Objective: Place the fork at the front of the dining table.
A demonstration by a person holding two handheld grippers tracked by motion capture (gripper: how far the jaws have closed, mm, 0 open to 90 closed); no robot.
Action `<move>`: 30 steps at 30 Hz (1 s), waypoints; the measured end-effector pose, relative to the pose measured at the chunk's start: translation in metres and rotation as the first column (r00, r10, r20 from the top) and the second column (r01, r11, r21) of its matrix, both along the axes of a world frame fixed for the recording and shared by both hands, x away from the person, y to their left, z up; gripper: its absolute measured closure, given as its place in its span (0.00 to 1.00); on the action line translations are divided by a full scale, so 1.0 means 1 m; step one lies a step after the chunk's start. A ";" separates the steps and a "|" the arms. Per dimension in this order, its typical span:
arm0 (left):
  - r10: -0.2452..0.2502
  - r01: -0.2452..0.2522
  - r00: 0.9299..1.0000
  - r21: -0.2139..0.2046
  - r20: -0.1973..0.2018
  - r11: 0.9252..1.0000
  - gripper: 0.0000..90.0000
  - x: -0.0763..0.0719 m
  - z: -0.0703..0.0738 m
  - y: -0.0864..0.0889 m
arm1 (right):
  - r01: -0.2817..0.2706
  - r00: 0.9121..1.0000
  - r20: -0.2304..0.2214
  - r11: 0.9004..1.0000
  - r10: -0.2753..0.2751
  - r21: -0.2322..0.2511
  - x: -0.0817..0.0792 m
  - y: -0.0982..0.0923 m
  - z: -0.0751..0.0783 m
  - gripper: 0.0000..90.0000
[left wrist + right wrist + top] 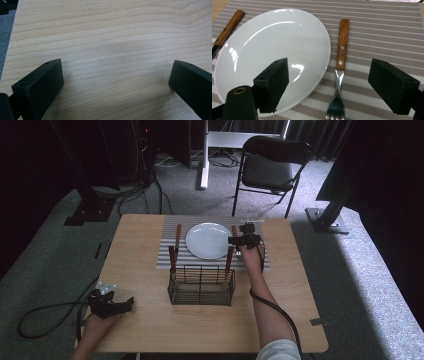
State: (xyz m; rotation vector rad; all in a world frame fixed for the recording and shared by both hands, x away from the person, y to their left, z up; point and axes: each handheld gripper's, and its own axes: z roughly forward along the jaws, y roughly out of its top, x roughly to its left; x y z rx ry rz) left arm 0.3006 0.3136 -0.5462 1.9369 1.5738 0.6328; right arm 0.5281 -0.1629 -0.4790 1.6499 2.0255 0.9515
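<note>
The right gripper (328,82) hovered, fingers spread, over the fork (340,62) (probably just placed); the left (112,82) rested spread on the tabletop (112,37).

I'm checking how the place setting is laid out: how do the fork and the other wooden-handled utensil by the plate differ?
The fork lies close beside one side of the white plate, between the open jaws of the right hand-held gripper; the other utensil lies on the opposite side. The fork shows its full handle, neck and tines; the other utensil's working end is cut off. Both have brown wooden handles and rest on the striped placemat.
</note>
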 end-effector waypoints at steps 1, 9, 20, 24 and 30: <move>0.000 0.000 1.000 0.000 0.000 1.000 0.00 0.000 0.000 0.000 | -0.001 1.000 0.005 1.000 0.001 0.007 -0.003 -0.001 0.000 0.18; 0.002 -0.002 1.000 0.000 0.000 1.000 0.00 0.000 0.000 0.000 | -0.009 0.999 0.038 1.000 0.009 0.009 -0.025 -0.010 0.000 0.18; 0.002 -0.002 1.000 0.000 0.000 1.000 0.00 0.000 0.000 0.000 | -0.011 0.998 0.066 1.000 0.011 0.002 -0.058 -0.018 -0.007 0.18; 0.002 -0.002 1.000 0.000 0.000 1.000 0.00 0.000 0.000 0.000 | -0.015 0.997 0.077 1.000 0.015 -0.003 -0.070 -0.023 -0.010 0.18; 0.002 -0.002 1.000 0.000 0.000 1.000 0.00 0.000 0.000 0.000 | -0.012 0.996 0.093 1.000 0.014 -0.013 -0.086 -0.032 -0.012 0.18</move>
